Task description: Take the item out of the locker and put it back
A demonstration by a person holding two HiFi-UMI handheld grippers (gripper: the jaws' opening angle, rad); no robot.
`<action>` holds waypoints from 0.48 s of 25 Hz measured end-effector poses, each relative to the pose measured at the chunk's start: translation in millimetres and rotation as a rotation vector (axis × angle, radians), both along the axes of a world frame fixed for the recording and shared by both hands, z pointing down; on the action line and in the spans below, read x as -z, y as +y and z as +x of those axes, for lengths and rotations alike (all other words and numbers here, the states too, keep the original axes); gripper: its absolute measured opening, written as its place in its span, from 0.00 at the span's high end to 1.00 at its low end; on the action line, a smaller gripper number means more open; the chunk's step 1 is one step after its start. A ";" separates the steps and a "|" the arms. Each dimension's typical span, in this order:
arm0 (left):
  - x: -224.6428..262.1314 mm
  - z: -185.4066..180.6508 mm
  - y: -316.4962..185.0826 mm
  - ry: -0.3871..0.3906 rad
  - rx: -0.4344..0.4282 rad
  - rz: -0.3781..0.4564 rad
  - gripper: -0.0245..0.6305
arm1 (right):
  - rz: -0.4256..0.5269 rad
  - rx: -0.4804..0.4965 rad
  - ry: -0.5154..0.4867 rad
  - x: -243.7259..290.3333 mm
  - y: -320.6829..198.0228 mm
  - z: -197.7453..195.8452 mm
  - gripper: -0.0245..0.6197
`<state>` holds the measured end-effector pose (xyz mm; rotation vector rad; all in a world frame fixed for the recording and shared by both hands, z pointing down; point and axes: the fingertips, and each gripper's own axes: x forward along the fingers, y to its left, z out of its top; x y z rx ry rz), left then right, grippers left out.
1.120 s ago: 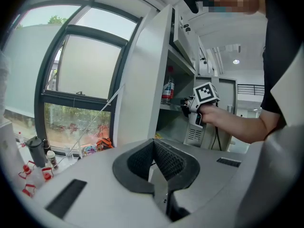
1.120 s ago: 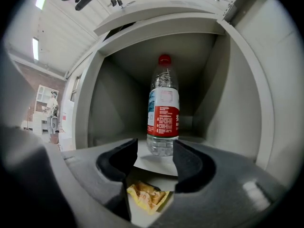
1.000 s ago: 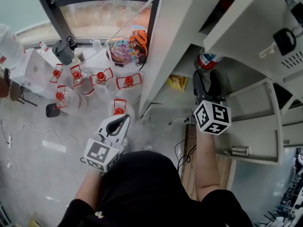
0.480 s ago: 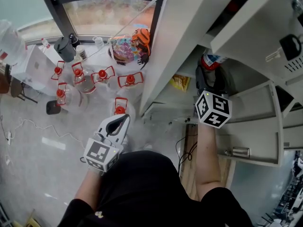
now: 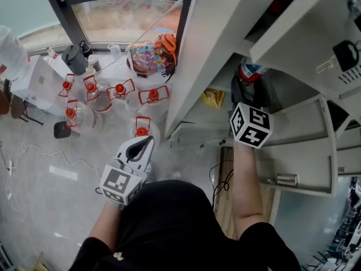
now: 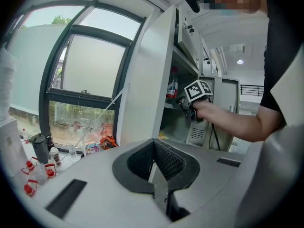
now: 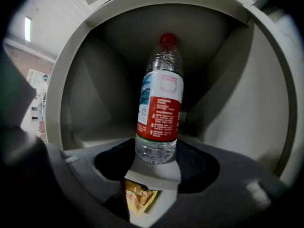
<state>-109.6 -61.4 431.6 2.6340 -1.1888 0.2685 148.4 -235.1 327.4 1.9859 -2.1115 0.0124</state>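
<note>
the bottle (image 7: 159, 103) stands in the locker (image 7: 228, 94), ungripped between the released jaws of the right claw (image 7: 155, 164), which have just been opening, so it seems either put back or not yet taken; the left claw (image 6: 153, 148) is clenched, empty.

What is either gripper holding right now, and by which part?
Nothing. Right gripper jaws have just been opening; the clear red-labelled plastic bottle stands free between them. Left gripper shut, empty.
</note>
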 end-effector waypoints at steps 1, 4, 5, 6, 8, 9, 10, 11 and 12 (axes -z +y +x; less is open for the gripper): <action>-0.3 0.1 -0.1 0.001 -0.001 -0.001 0.94 | 0.003 0.003 -0.001 0.3 0.8 -0.4 0.55; -1.6 0.7 -0.3 0.001 -0.006 -0.002 0.94 | 0.006 0.018 -0.005 0.4 4.0 -1.7 0.55; -1.7 1.2 -0.5 0.001 -0.008 -0.002 0.94 | 0.006 0.023 -0.007 0.4 5.6 -2.1 0.55; -1.7 2.0 -0.9 0.002 -0.011 -0.002 0.94 | 0.006 0.026 -0.010 0.5 7.4 -2.3 0.55; -0.9 4.9 -1.7 0.005 -0.019 -0.001 0.94 | 0.007 0.031 -0.019 0.7 11.9 -1.5 0.55; -0.6 6.9 -2.0 0.006 -0.025 0.000 0.94 | 0.008 0.032 -0.023 0.7 14.4 -0.7 0.55; -0.4 9.2 -2.4 0.007 -0.031 0.000 0.94 | 0.009 0.034 -0.025 0.7 16.8 0.0 0.55; -0.3 11.6 -2.8 0.007 -0.038 0.001 0.94 | 0.010 0.037 -0.027 0.6 19.1 0.6 0.55; -0.3 14.0 -3.1 0.007 -0.045 0.001 0.94 | 0.010 0.041 -0.029 0.5 21.3 1.0 0.55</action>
